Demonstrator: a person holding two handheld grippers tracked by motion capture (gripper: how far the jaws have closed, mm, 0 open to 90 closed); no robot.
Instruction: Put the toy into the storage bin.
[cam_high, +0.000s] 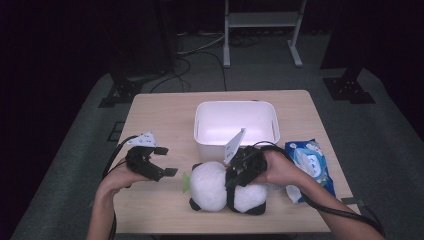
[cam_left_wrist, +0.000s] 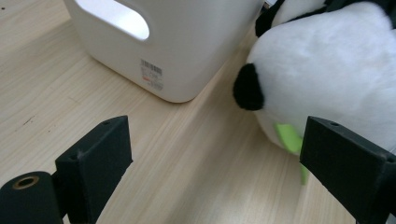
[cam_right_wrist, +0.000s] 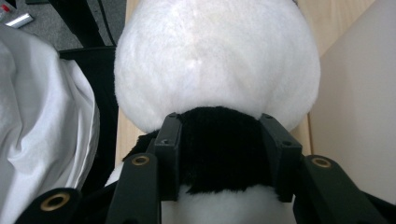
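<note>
Panda plush (cam_high: 227, 189) lies at the table's near edge, just before the white bin (cam_high: 235, 122). My right gripper (cam_high: 234, 176) clamps its black band from above; my left gripper (cam_high: 159, 161) hovers left, jaws wide apart.

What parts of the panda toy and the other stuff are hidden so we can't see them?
- Panda toy: its middle in the high view, covered by the right gripper and hand.
- Panda's face: turned away in the right gripper view.
- Barcode label on the white bin: print too small, left gripper view.
- Blue packet: lower end under the forearm, high view.
</note>
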